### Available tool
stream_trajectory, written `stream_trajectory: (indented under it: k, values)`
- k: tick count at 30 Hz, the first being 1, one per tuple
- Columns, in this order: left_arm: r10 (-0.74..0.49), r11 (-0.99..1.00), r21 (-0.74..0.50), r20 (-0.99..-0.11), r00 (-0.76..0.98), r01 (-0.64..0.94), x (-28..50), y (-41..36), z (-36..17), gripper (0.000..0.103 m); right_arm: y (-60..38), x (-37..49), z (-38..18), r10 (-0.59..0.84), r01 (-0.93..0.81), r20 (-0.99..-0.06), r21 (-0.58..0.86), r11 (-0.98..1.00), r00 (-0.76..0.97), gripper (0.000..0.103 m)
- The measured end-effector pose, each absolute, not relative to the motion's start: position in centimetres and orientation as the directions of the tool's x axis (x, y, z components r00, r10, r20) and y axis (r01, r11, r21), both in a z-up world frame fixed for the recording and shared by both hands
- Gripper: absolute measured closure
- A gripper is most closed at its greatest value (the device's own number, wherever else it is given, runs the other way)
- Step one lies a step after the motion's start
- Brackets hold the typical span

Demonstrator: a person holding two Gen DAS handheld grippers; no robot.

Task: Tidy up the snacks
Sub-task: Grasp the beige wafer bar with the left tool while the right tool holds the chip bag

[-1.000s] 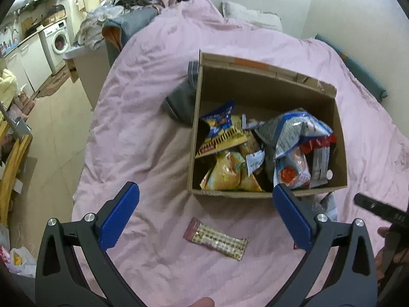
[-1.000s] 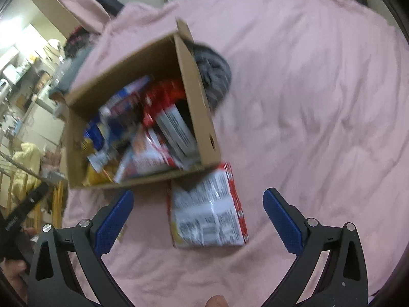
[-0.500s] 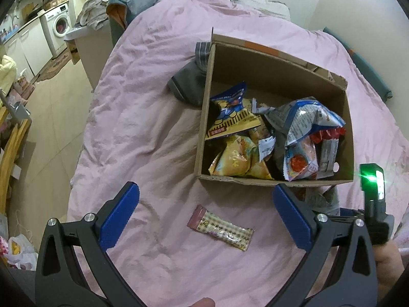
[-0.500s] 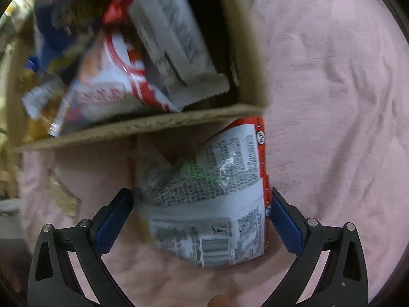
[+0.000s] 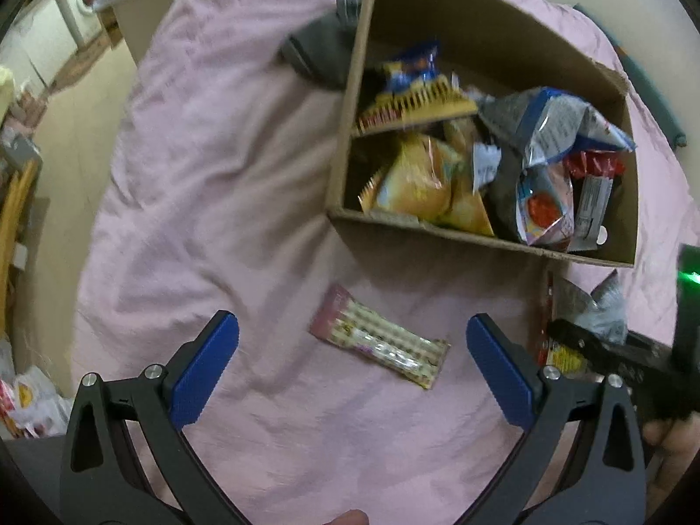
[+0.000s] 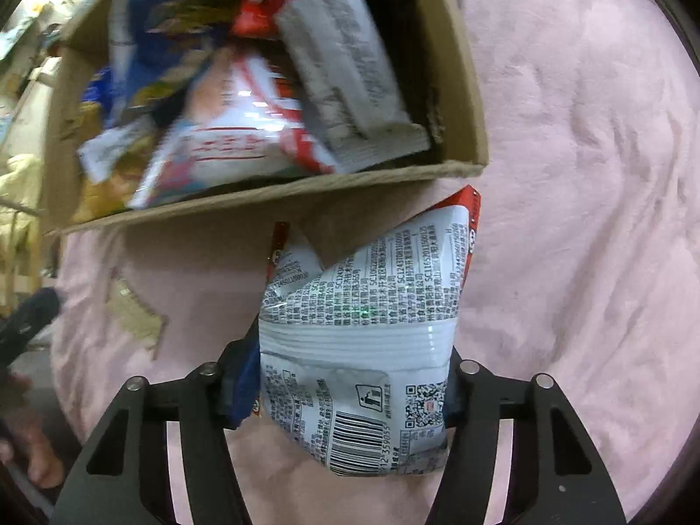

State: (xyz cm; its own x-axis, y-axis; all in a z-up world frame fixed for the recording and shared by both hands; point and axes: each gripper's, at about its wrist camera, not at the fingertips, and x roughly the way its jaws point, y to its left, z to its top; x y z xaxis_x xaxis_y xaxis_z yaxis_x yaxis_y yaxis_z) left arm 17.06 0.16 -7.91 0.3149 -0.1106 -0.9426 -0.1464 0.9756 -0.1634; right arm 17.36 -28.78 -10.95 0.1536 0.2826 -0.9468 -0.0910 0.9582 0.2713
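R tongs closing on bag, pads touching; squeeze lightly. L tongs wide, closing w/ bar between; centre first.

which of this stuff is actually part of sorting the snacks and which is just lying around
Part of the job:
- cardboard box holding snack packets
- wafer bar on the pink blanket, under the left gripper
- white snack bag, right gripper closing on it

Lying about:
- grey cloth beside the box
- washing machine
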Motion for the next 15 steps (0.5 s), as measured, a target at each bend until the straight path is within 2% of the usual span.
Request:
stream_trajectory:
  k: [2,6,9,11,15]
  values:
    - [-0.123,0.969,-0.178,-0.949,0.290,-0.170,17.4,-0.3,-9.0,0.015,-28.8,16.7,-10.2,0.304,-0.099,-0.937,0.290,0.952,0.172,0.042]
    - [-0.157,0.952,-0.205,-0.965,0.212,-0.227,18.2,-1.2,-11.7,0.028,-28.9,14.6,-8.9,0.335,-0.108,-0.923,0.320,0.941,0.190,0.042]
    - [-0.133,0.954,-0.174,-0.975,0.175,-0.243,18.7,-1.9,-13.3,0.037,-30.1,14.0,-8.0,0.349,-0.115,-0.913,0.331,0.937,0.211,0.042]
    - [-0.125,0.955,-0.164,-0.978,0.165,-0.247,19.0,-2.3,-13.8,0.038,-31.0,13.4,-7.5,0.351,-0.111,-0.911,0.334,0.936,0.215,0.042]
    - [-0.090,0.974,-0.119,-0.984,0.153,-0.195,19.0,-3.6,-14.3,0.059,-31.7,13.9,-7.9,0.354,-0.095,-0.910,0.341,0.935,0.215,0.042]
